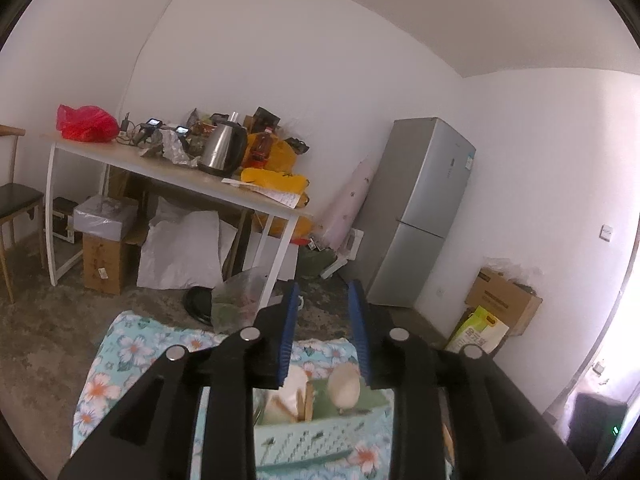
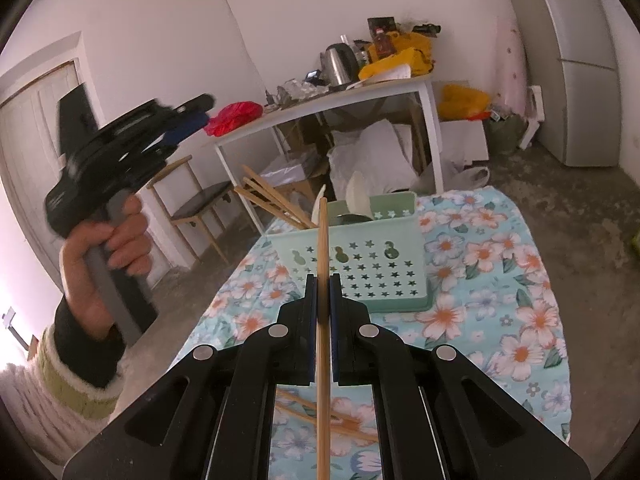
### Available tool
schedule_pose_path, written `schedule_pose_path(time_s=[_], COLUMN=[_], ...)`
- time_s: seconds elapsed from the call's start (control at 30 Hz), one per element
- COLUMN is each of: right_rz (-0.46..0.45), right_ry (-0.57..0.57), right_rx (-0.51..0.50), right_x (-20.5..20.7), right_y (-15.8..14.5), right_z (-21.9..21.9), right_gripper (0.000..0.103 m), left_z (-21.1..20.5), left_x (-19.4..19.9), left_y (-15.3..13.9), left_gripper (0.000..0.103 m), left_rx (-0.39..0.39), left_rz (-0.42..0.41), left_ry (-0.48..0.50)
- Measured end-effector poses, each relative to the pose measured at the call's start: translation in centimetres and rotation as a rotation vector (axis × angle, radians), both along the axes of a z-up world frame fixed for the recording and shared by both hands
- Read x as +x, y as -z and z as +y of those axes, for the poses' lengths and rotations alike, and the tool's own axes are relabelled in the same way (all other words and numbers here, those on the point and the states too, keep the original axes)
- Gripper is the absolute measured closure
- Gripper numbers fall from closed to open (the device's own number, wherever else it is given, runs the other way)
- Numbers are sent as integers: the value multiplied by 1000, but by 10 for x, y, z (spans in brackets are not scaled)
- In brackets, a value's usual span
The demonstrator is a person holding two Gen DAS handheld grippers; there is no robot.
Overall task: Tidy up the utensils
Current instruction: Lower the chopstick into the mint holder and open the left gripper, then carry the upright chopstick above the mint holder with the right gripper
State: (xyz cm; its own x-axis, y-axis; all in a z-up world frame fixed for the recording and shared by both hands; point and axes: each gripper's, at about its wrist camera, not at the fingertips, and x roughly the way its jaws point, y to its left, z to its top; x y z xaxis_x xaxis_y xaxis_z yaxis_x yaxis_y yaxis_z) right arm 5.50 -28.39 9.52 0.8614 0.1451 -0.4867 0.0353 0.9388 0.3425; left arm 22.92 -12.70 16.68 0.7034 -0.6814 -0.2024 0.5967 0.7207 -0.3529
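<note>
Your right claw (image 2: 323,280) is clamped tight on a chopstick (image 2: 322,300), pointing a bit downward. Your left claw (image 1: 324,294) has its pads apart with nothing between them, and your left hand (image 2: 106,256) grips its handle, up and left of the right claw.

basket (image 2: 360,276): mint green, star cutouts | tablecloth (image 2: 500,280): turquoise, floral | chopstick (image 2: 322,280): tan

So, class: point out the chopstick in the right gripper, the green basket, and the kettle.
chopstick (image 2: 323,264): right wrist view, on the shaft just above the pads.
green basket (image 2: 360,276): right wrist view, on its star-punched front wall.
kettle (image 1: 219,149): left wrist view, on its steel body.
</note>
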Motion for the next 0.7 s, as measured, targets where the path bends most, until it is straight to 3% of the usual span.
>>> schedule_pose_path(time_s=[0.1, 0.3, 0.43, 0.53, 0.7], right_rz=[34, 318, 431, 402, 101], right_ry=[-28, -147, -189, -197, -114], right_rx=[10, 30, -19, -68, -89], right_x=[9, 53, 65, 64, 60], right_y=[3, 50, 70, 56, -23], right_z=[5, 18, 31, 41, 31], right_gripper=[99, 99, 99, 99, 99], left_z=[14, 55, 77, 92, 119], left_x=[-16, -45, -61, -68, -75], left_y=[6, 43, 82, 111, 149], left_gripper=[78, 77, 77, 77, 77], left_rx=[17, 39, 83, 115, 129], left_rz=[14, 97, 185, 261, 356], left_ry=[2, -10, -33, -47, -96])
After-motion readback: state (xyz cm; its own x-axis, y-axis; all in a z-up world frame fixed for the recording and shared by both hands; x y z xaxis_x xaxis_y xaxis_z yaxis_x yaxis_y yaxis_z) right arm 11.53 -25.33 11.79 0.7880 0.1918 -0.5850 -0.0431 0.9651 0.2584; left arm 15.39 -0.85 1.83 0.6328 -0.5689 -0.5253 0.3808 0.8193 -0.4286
